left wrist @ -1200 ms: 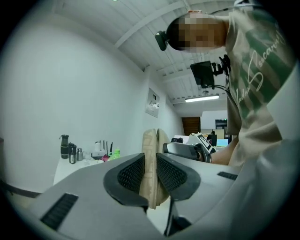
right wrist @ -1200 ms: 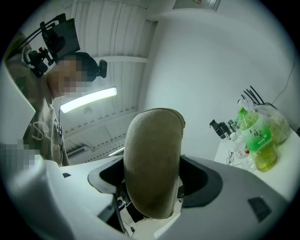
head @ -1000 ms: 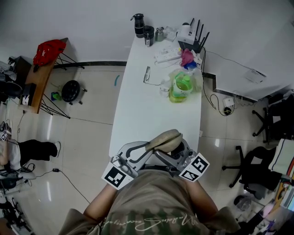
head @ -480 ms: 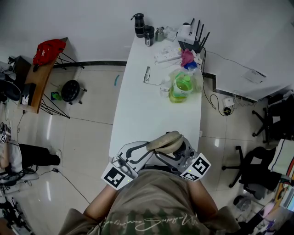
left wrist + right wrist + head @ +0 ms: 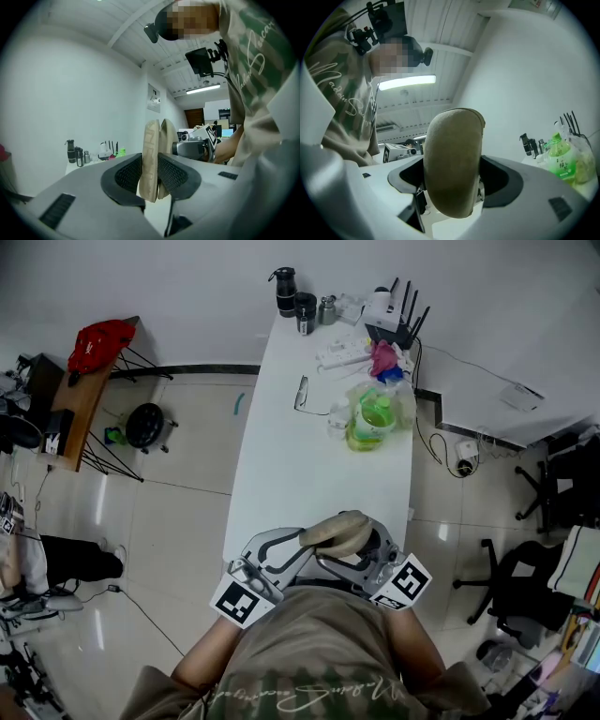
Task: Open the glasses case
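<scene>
Both the left gripper (image 5: pixel 151 177) and the right gripper (image 5: pixel 452 182) are clenched on the tan glasses case (image 5: pixel 336 529), held above the table's (image 5: pixel 281 465) near end, its inside hidden behind a narrow seam.

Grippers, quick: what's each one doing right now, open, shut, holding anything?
Left gripper: closed on the tan glasses case, pinching it edge-on.
Right gripper: closed on the same glasses case, gripping across its broad side.
</scene>
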{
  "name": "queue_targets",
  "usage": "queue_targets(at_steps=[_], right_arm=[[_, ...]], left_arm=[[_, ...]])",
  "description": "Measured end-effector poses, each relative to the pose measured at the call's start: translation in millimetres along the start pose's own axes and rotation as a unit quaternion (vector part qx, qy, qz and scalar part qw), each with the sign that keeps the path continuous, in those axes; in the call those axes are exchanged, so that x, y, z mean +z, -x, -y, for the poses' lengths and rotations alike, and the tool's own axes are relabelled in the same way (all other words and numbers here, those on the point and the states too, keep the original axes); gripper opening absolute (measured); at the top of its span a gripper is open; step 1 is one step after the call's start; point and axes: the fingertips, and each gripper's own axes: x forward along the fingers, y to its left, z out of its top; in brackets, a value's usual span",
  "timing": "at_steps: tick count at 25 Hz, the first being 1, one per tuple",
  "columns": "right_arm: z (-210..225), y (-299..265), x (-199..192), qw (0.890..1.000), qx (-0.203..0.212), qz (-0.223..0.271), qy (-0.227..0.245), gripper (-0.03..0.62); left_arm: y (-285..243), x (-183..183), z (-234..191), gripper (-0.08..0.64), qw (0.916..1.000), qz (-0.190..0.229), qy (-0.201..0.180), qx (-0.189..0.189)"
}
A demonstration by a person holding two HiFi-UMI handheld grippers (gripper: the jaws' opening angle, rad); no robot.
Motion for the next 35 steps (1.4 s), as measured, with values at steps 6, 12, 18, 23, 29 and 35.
queue_targets(at_steps=[6,12,18,23,29,35], right_arm=[[1,-2,2,1.000,0.001,0.000,-0.007,0.360],[3,-3,1,1.000,0.004,-0.005,-0.010,0.360],[7,-2,4,1.000,-0.001,0.004,-0.012,0.360],[4,-6,1,0.999,0.001,-0.024,0.030,0.360],[-3,-14,-11,1.000,0.011,-0.027,0.004,0.360],[-3,-17,-16,0.999,0.018,-0.035,0.000,0.362]], left_arm=[[-2,-1,-7,0.094,0.9996,0.003,0.018,0.020],[-6,1,-9,0.094,0.9997,0.004,0.003,0.024],[-10,3,-12,0.094,0.9993,0.010,0.026,0.023],[-13,-1,-15,0.106,0.9995,-0.006,0.031,-0.004],[-15,-4,-21,0.112,0.9995,-0.009,0.029,0.010],[-14,-10,-23,0.101,0.9991,-0.018,0.036,0.015]])
